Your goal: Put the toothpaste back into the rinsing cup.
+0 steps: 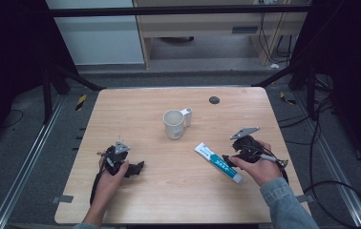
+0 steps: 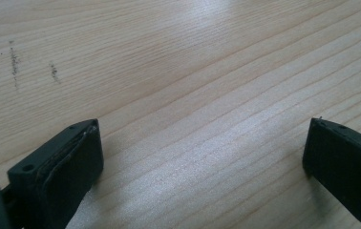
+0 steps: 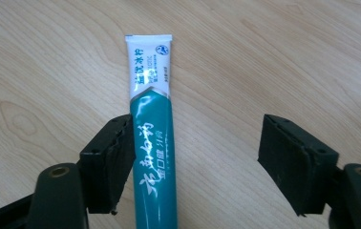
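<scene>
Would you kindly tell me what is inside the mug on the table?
The mug looks empty from the high view: a pale inner wall shows, with nothing rising above the rim. The very bottom is too small to judge.

Chinese print (perhaps unreadable) on toothpaste tube (image 3: 152,143)

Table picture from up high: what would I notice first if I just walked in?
Probably the teal and white toothpaste tube lying flat on the wooden table, right by the right claw. That claw is open around the tube, one jaw against it and the other well clear. Next comes the white mug, standing upright near the middle.
</scene>
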Tool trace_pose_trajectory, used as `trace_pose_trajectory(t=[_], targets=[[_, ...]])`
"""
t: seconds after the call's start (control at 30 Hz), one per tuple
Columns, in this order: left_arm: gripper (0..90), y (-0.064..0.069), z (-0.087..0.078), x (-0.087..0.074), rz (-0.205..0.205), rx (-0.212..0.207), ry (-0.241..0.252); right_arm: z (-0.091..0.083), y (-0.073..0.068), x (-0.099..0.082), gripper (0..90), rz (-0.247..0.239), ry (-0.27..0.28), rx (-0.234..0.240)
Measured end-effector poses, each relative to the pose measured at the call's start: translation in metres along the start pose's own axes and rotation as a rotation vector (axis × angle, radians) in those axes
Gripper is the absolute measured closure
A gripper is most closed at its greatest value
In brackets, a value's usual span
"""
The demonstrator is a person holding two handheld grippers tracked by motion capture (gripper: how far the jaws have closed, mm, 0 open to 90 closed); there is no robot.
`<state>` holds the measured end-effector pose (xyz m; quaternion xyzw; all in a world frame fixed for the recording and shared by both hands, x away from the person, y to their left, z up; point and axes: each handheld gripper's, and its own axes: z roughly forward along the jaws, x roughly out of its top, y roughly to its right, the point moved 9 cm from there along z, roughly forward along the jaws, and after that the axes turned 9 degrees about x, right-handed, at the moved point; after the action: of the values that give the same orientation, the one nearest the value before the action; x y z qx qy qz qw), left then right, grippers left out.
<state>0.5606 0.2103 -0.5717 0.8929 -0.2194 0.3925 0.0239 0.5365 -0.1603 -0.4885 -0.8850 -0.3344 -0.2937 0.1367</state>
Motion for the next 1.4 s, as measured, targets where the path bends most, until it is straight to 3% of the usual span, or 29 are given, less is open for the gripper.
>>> trace_pose_trajectory(t=[0.5,0.87,1.4], targets=[[0.0,0.0,0.0,0.0,-0.001,0.0,0.001,0.02,-0.013,0.018,23.7,-0.007,-0.1,0.043],[0.0,0.0,0.001,0.001,0.0,-0.002,-0.001,0.038,-0.019,0.025,34.6,-0.027,-0.133,0.086],[0.0,-0.001,0.001,0.001,0.004,-0.001,-0.001,0.056,-0.028,0.023,34.4,-0.034,-0.199,0.107]])
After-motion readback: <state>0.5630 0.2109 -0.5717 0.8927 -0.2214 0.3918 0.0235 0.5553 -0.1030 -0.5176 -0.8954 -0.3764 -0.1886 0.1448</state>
